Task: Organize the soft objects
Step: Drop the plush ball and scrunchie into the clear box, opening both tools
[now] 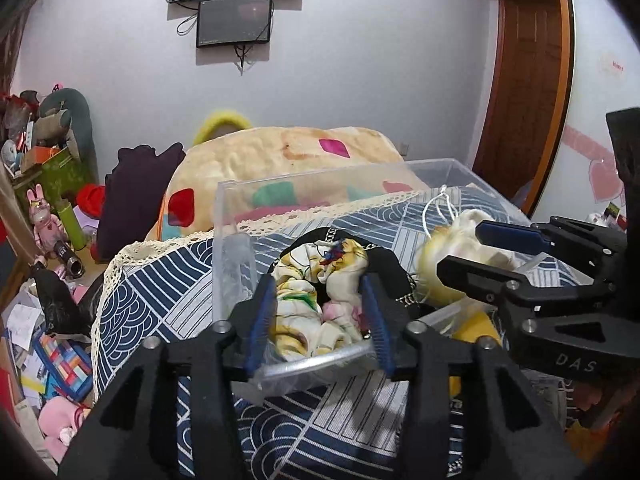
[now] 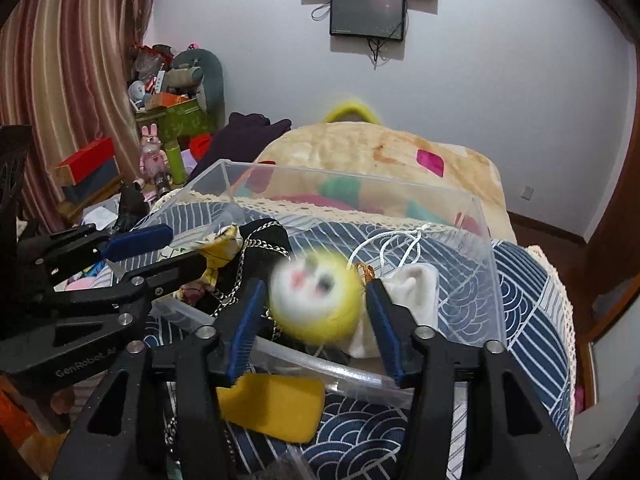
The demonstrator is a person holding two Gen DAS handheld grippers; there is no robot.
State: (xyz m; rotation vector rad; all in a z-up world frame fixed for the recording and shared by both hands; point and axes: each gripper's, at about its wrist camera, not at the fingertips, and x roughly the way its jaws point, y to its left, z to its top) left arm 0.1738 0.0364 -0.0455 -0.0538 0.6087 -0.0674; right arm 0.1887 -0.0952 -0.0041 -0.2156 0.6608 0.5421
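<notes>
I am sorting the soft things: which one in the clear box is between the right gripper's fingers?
The round yellow plush with a white face; the patterned cloth lies between the left gripper's fingers.

We see a clear plastic box [image 2: 476, 240] on a navy cloth [image 1: 160, 292] with white wave lines and cream lace edge. Inside lie a cream scarf [image 1: 316, 300] with yellow, green and pink prints, and a yellow plush ball [image 2: 316, 300] with a white face.

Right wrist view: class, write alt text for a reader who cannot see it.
The right gripper, jaws open, frames a blurred yellow plush toy over a clear plastic box on a blue patterned cloth. The left gripper reaches in beside a floral fabric.
</notes>
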